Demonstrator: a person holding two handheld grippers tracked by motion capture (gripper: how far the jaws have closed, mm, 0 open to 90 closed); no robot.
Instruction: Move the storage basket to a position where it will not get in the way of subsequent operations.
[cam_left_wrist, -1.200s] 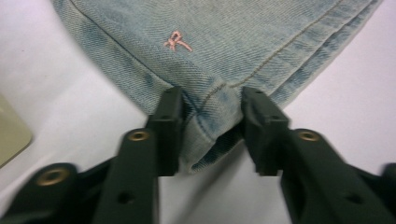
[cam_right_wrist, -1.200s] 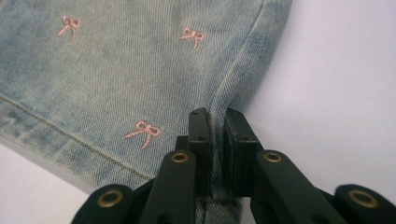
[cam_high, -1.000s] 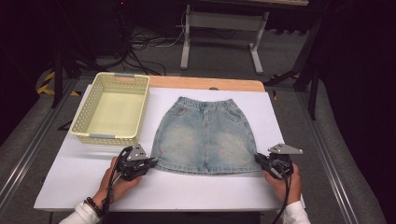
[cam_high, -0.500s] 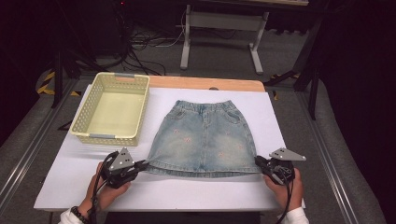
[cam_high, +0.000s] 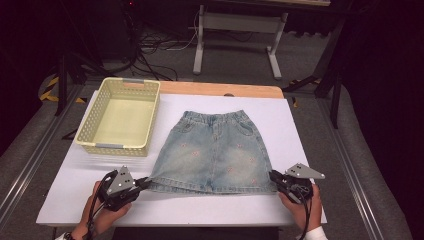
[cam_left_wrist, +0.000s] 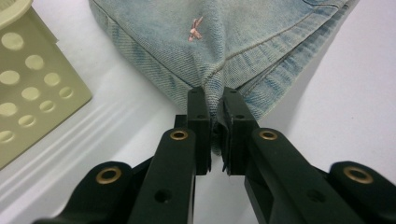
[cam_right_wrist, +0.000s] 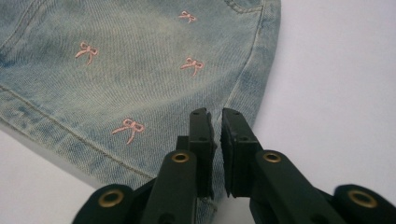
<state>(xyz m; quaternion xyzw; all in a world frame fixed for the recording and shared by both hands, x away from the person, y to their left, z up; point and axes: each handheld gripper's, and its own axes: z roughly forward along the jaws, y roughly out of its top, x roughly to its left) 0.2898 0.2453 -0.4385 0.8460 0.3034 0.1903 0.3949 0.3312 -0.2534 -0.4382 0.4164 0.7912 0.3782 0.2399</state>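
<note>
a denim skirt (cam_high: 215, 152) flat on the white table top (cam_high: 300, 125), near the middle, waistband toward 12 o'clock, hem toward 6 o'clock. little pink bows (cam_right_wrist: 128, 128) sewn on the blue cloth.

left gripper (cam_high: 142, 182) at about 7 o'clock on the table, clenched on the skirt's hem corner on that side. in the left gripper view (cam_left_wrist: 212, 109), black jaws pinched tight on a fold of hem, cloth bunched up between them and lifted a little off the table.

right gripper (cam_high: 274, 176) at about 5 o'clock, clamped on the other hem corner. in the right gripper view (cam_right_wrist: 217, 116), jaws close together with the side seam edge of the skirt squeezed between.

a hand (cam_high: 105, 212) under the left gripper, another hand (cam_high: 300, 207) under the right one, both coming in from 6 o'clock.

a pale yellow plastic basket (cam_high: 90, 125) with holes in its walls at about 10 o'clock, just beside the skirt, not touching it. nothing inside. a basket corner (cam_left_wrist: 32, 70) near the left gripper, close to the held hem.
</note>
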